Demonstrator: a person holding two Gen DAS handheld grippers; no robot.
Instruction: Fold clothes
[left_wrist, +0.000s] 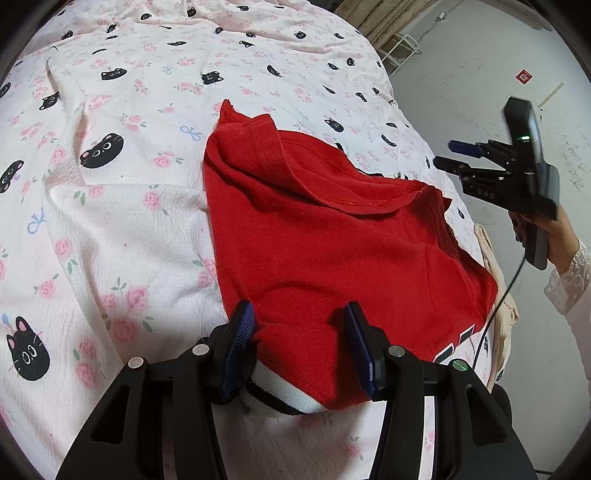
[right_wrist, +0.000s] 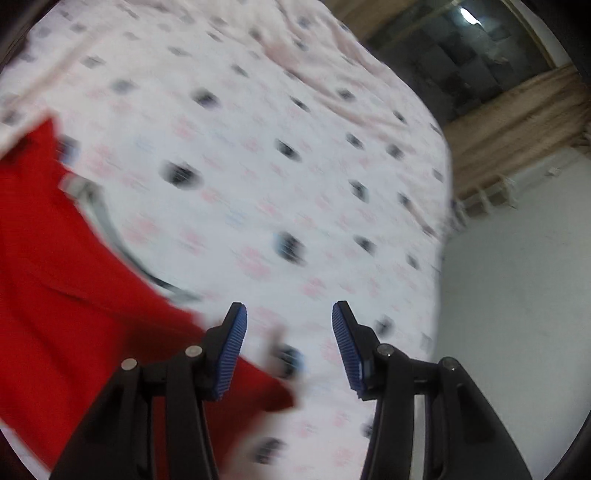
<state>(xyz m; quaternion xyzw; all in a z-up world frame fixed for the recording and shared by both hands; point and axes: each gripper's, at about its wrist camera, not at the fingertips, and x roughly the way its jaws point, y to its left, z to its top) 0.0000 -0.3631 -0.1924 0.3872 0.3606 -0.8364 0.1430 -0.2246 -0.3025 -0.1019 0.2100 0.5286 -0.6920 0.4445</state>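
Left gripper (left_wrist: 299, 325): blue pads stand either side of the red shirt's sleeve; the near pad seems to touch cloth, the far one stands off it, so whether the jaws grasp it cannot be told.
Red shirt (left_wrist: 332, 236): lies partly folded on the bed, one flap turned back over the body, near the bed's right edge.
Sleeve cuff (left_wrist: 273, 397): white with dark stripes, low between the left pads.
Bedsheet (left_wrist: 129, 192): pale pink, printed with black cat faces and roses, wrinkled around the shirt.
Right gripper (right_wrist: 290, 328): jaws released, nothing between the pads, held in the air off the shirt's right side.
Left wrist view alone: a hand (left_wrist: 543, 236) in a lace sleeve holding the right gripper over grey floor (left_wrist: 461, 74), cable trailing.
Right wrist view alone: heavily blurred; a beige curtain (right_wrist: 509, 122) beyond the bed.
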